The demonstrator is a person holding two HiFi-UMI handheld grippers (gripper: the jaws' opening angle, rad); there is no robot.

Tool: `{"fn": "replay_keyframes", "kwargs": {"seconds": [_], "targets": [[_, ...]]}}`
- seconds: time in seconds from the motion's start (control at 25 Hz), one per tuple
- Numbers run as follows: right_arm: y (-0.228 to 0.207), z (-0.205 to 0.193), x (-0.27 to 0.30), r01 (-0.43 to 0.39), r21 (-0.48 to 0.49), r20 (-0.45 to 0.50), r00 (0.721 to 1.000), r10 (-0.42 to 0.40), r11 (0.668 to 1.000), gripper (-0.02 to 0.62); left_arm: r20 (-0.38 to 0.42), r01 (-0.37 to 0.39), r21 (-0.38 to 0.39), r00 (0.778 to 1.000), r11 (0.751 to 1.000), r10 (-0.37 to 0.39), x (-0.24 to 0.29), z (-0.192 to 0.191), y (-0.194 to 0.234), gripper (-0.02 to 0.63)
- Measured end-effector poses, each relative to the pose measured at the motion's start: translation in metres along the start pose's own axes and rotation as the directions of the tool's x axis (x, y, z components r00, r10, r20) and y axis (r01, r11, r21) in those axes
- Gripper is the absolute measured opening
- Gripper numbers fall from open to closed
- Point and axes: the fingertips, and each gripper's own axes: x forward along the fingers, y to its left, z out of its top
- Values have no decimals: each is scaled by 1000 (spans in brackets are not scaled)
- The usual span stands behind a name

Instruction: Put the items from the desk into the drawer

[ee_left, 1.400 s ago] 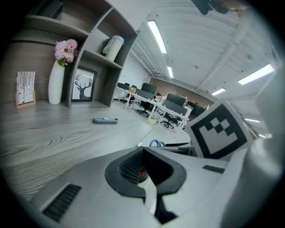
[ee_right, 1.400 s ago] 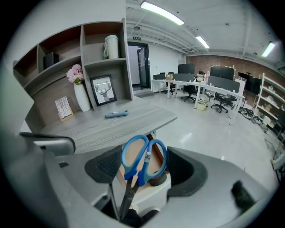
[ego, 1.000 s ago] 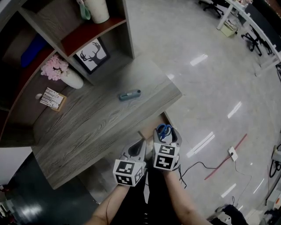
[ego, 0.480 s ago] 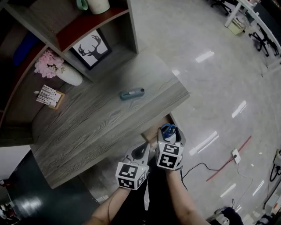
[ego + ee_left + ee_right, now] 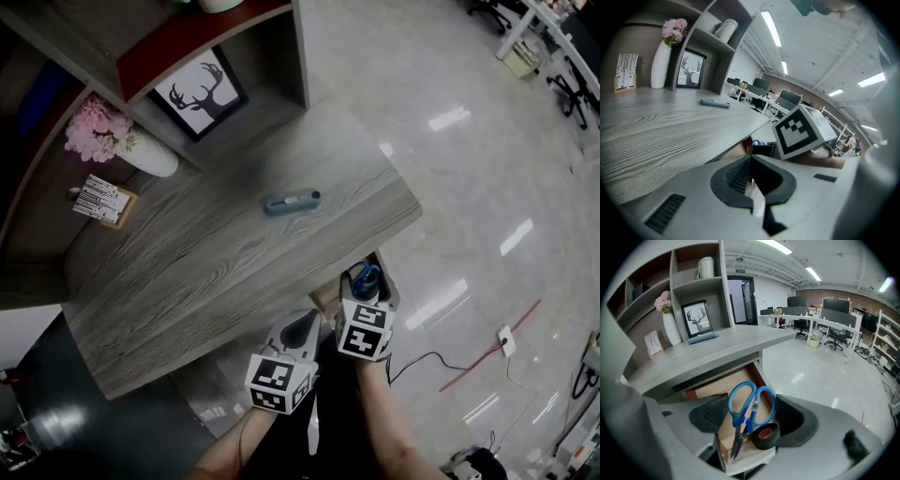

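Blue-handled scissors (image 5: 745, 423) hang blades-down over open drawer (image 5: 713, 387) holding black tape (image 5: 758, 441).

glossy pale floor (image 5: 469, 206), grey shelving (image 5: 723, 287), ceiling strip lights (image 5: 771, 28)

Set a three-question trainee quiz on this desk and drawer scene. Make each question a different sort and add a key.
1. Multiple choice: what does the right gripper hold? A. a vase B. scissors C. a picture frame
2. True or false: the drawer under the desk is closed.
3. Fill in: the left gripper has its jaws ____ (open or shut).

Key
1. B.
2. False: it stands open, with a black tape roll inside.
3. Shut, with nothing between them.
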Motion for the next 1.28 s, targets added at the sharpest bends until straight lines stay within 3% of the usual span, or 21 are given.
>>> {"fn": "replay_keyframes", "kwargs": {"seconds": [0.4,1.28], "targets": [[7,1,20,-42,68,-15,999,43,997,328,-13,-8,-34,1000,999,8,7,-3,6,9],[6,11,-12,-67,45,12,998,67,997,327,17,5,1,1000,1000,-5,3,16,-10,9]]}}
